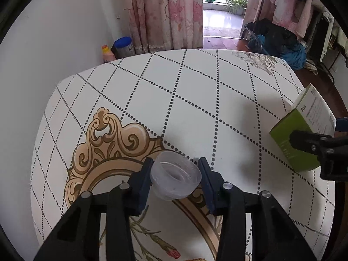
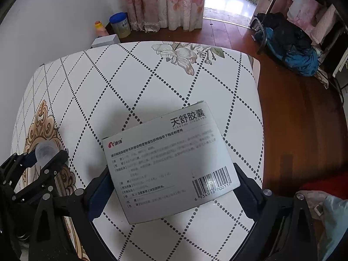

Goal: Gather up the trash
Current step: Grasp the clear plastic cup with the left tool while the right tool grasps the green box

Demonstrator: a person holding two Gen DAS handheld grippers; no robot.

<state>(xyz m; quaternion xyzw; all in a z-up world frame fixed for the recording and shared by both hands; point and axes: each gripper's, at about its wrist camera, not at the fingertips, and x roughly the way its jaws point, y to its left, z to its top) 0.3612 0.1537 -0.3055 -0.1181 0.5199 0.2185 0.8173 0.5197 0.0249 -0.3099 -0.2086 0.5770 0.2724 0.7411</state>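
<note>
Medicine box (image 2: 171,163): "天舒胶囊", "TIANSHU JIAONANG", brand "康缘"; barcode 6 934918 700117 (small print unreadable).

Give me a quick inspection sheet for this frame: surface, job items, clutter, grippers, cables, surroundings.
Surface: table, white cloth with dotted diamonds.
Job's things: clear plastic cup; medicine box.
Clutter: nothing seen on the table.
Grippers: left gripper shut on the cup; right gripper shut on the box, both lifted.
Cables: nothing seen.
Surroundings: floral curtain, blue-lidded can, clothes pile on the wooden floor.
</note>
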